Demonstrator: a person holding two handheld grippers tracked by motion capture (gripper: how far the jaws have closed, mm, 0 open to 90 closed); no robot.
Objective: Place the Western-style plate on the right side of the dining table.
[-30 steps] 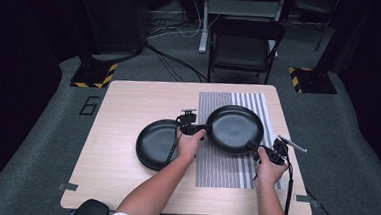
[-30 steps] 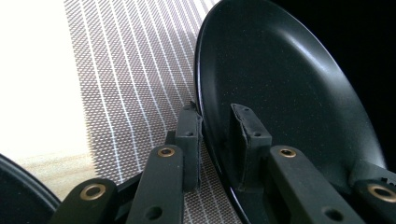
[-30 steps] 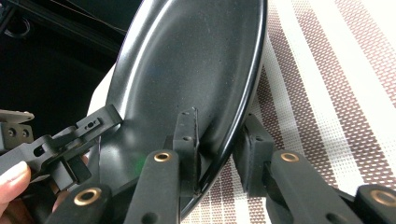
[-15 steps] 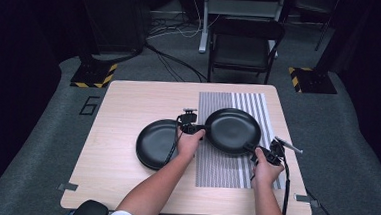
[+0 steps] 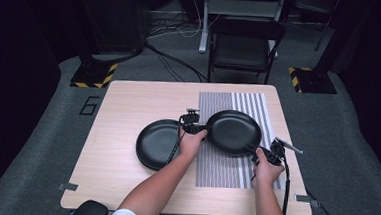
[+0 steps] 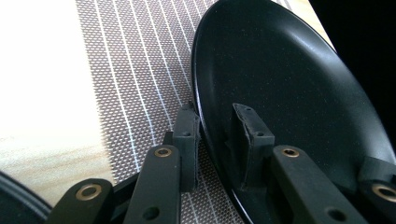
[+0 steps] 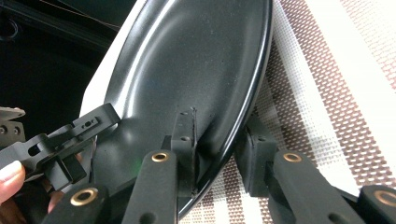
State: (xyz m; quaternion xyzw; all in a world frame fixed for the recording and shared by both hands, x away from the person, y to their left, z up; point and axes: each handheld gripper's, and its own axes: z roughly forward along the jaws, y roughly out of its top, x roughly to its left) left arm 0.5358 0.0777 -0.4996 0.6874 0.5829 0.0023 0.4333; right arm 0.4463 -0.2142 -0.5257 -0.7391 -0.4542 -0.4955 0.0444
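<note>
A black plate [image 5: 233, 131] lies over the striped placemat [image 5: 249, 103] at the right of the wooden table [image 5: 129, 98]. My left gripper [image 5: 192, 125] is shut on its left rim, one jaw inside the plate [image 6: 289, 79] and one under the rim, the left gripper [image 6: 217, 116] pointing along the mat [image 6: 135, 70]. At the near right rim, my right gripper [image 5: 270, 155] is shut the same way. There the right gripper [image 7: 219, 135] straddles the plate [image 7: 187, 60] above the mat [image 7: 317, 93], with the left gripper [image 7: 60, 140] across from it.
A second black plate [image 5: 157, 143] rests on bare wood left of the mat, its edge [image 6: 18, 200] near my left hand. Beyond the table's far edge stand a black chair [image 5: 245, 45] and two stand bases with hazard stripes [image 5: 93, 74].
The plate, held between both grippers, has shifted slightly toward the near edge of the table. The second plate has stayed put.
</note>
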